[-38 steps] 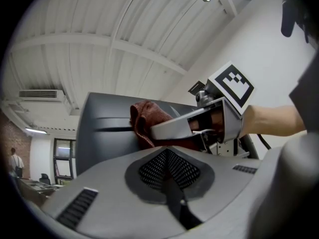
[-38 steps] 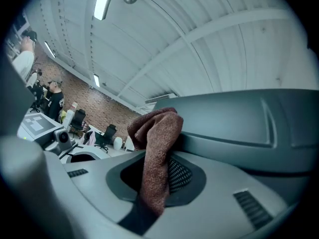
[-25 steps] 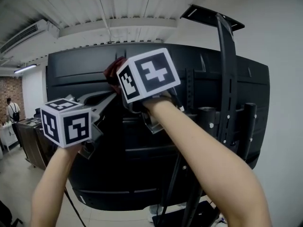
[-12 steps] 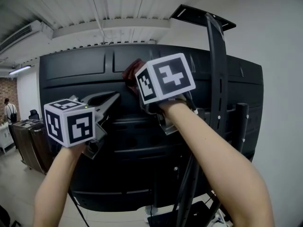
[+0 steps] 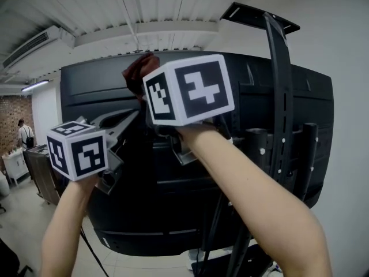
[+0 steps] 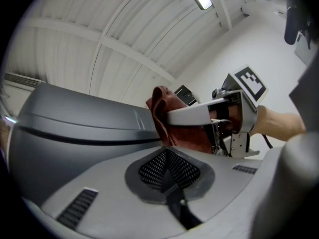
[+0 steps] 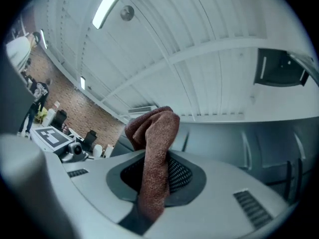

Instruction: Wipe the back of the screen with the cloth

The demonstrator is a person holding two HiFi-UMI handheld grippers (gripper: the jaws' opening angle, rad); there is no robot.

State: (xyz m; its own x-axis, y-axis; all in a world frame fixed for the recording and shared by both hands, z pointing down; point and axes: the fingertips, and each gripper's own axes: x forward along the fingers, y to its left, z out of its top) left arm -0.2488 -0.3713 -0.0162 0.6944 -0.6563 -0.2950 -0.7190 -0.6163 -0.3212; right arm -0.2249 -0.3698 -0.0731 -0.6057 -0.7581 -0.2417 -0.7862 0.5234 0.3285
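The black back of the screen (image 5: 173,201) fills the head view on its stand. My right gripper (image 5: 143,94) is shut on a reddish-brown cloth (image 5: 138,69) and holds it against the panel near the top edge. In the right gripper view the cloth (image 7: 154,128) sticks up from between the shut pads of that gripper (image 7: 154,176), with the screen (image 7: 234,138) behind. My left gripper (image 5: 130,115) hovers lower left of the cloth, jaws shut with nothing in them. The left gripper view shows its pads (image 6: 167,158) meeting, the cloth (image 6: 164,113) and the screen's back (image 6: 65,128) beyond.
A black stand pole (image 5: 279,97) with a top bracket (image 5: 259,17) runs up the right side of the screen. Dark desks (image 5: 40,160) and a distant person (image 5: 26,134) are at the far left. An air conditioner (image 5: 37,45) hangs on the ceiling.
The right gripper carried the cloth right along the panel, then back left and up to the top edge. The left gripper stayed almost still.
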